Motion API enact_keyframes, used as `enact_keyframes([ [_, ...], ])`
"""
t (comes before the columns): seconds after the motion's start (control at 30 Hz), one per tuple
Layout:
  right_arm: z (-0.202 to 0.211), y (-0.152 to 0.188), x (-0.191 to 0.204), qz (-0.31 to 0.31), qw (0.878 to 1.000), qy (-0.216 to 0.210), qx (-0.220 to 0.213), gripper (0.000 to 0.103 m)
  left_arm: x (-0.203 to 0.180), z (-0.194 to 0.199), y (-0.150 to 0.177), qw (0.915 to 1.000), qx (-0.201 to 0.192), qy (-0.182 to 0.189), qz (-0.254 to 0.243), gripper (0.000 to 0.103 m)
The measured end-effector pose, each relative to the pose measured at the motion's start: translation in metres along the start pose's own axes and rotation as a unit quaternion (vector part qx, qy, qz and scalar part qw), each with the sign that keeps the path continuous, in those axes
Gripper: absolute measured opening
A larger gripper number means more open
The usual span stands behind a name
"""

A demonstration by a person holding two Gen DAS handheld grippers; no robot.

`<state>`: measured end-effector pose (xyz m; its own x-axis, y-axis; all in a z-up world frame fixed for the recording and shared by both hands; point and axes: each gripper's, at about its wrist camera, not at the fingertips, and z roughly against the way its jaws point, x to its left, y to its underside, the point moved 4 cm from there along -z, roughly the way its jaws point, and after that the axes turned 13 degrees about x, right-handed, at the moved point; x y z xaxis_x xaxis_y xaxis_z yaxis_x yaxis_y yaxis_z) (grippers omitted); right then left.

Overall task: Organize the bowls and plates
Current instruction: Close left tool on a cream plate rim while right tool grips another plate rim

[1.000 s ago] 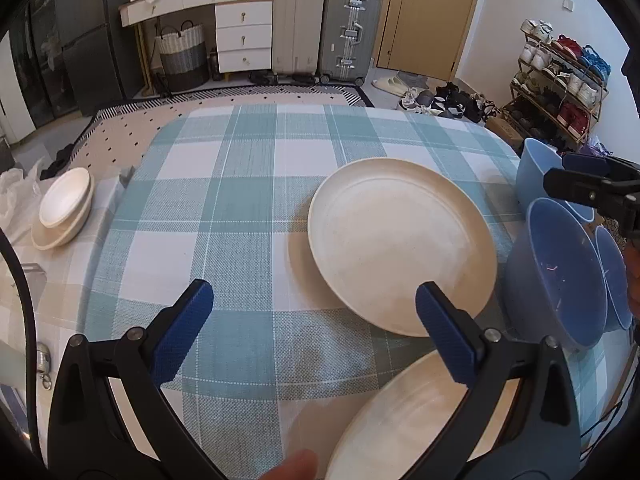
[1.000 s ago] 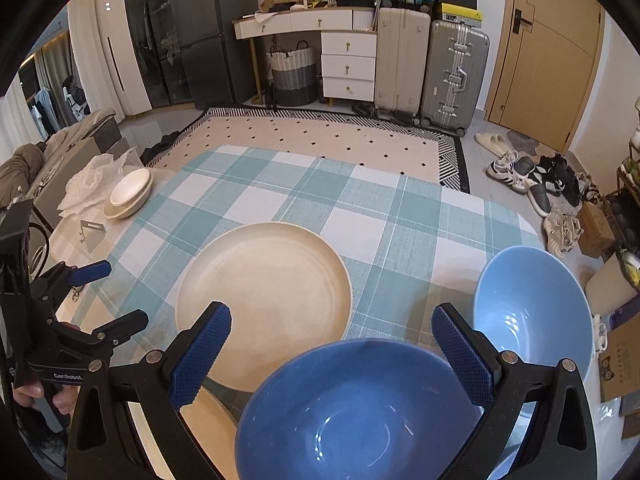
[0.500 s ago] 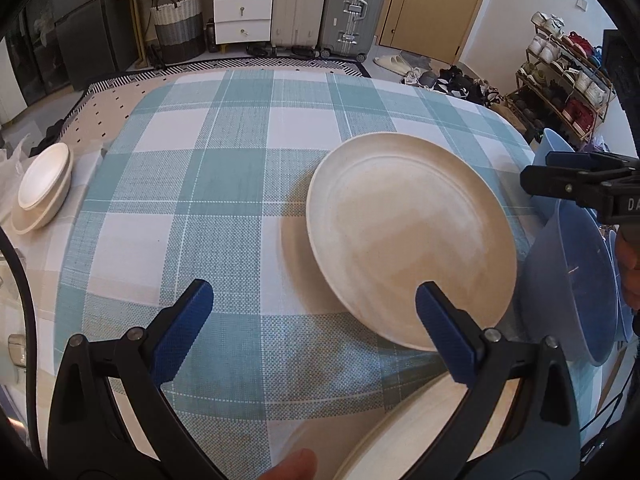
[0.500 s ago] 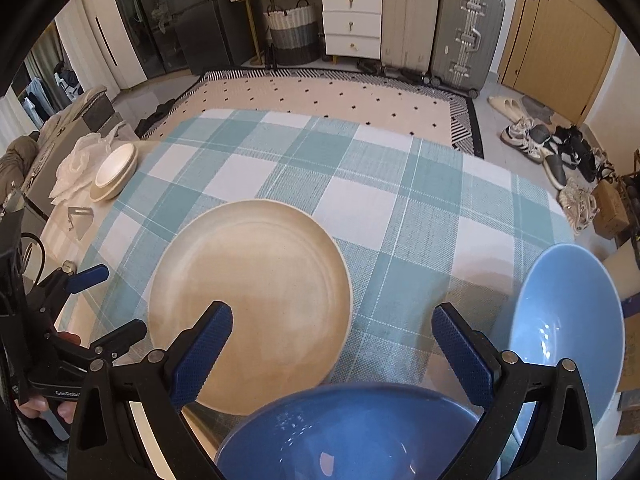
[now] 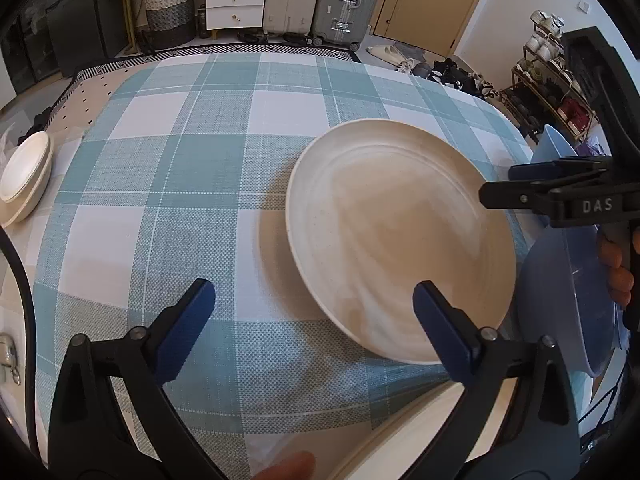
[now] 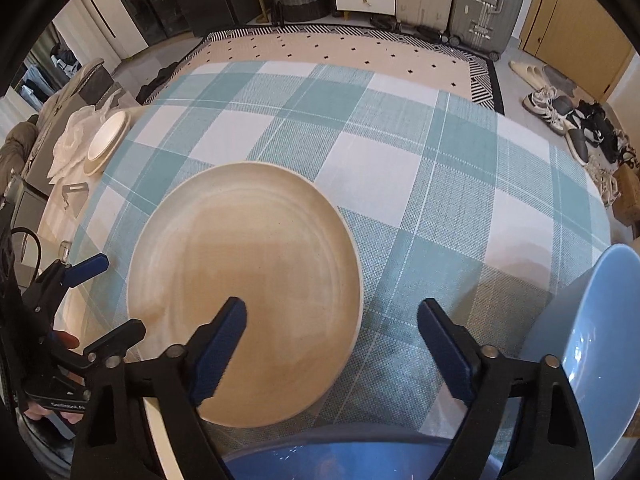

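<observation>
Your left gripper (image 5: pixel 314 312) gapes wide, holding nothing above the checked cloth (image 5: pixel 200 184). Your right gripper (image 6: pixel 332 336) is spread too, empty over the cream plate (image 6: pixel 248 276).

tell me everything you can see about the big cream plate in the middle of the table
The big cream plate is round and wide, with a low raised rim and faint rings on its matte, ceramic-looking face. It is empty and lies flat, face up, on the checked tablecloth. Neither gripper holds it: the left gripper and the right gripper are both open above its near edge. A blue bowl sits close beside it; contact is unclear.
</observation>
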<state>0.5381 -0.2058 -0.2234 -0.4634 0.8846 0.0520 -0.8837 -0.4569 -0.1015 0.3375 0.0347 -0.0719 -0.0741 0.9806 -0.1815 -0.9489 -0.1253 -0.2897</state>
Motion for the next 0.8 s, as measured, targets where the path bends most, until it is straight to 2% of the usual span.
enact_keyframes([
  [0.13,-0.005,-0.002,-0.002,-0.005,1.0,-0.008,0.008,0.077,-0.001,-0.003,-0.001,1.0,0.008,0.003,-0.001,0.088],
  [0.2,-0.006,-0.002,0.0,-0.002,1.0,-0.009,0.01,0.073,-0.002,-0.005,-0.001,0.9999,0.012,0.008,-0.003,0.076],
  [0.3,-0.009,-0.001,0.002,-0.001,1.0,-0.01,0.014,0.066,-0.006,-0.008,0.0,0.9996,0.019,0.017,-0.012,0.065],
  [0.37,-0.011,-0.001,0.003,0.001,1.0,-0.01,0.019,0.058,-0.009,-0.008,0.002,0.9995,0.02,0.019,-0.016,0.06],
  [0.5,-0.014,0.0,0.007,0.003,1.0,-0.01,0.021,0.05,-0.014,-0.007,0.003,0.9993,0.016,0.02,-0.026,0.042],
  [0.6,-0.013,0.001,0.008,0.005,1.0,0.005,0.016,0.046,-0.014,-0.006,0.004,0.9996,0.012,0.003,-0.026,0.033],
  [0.67,-0.012,0.002,0.008,0.004,1.0,0.008,0.011,0.045,-0.013,-0.005,0.005,0.9996,0.01,-0.003,-0.026,0.029],
  [0.8,-0.009,0.005,0.01,0.008,1.0,0.016,-0.001,0.044,-0.012,0.001,0.005,0.9997,-0.003,-0.006,-0.025,0.028],
])
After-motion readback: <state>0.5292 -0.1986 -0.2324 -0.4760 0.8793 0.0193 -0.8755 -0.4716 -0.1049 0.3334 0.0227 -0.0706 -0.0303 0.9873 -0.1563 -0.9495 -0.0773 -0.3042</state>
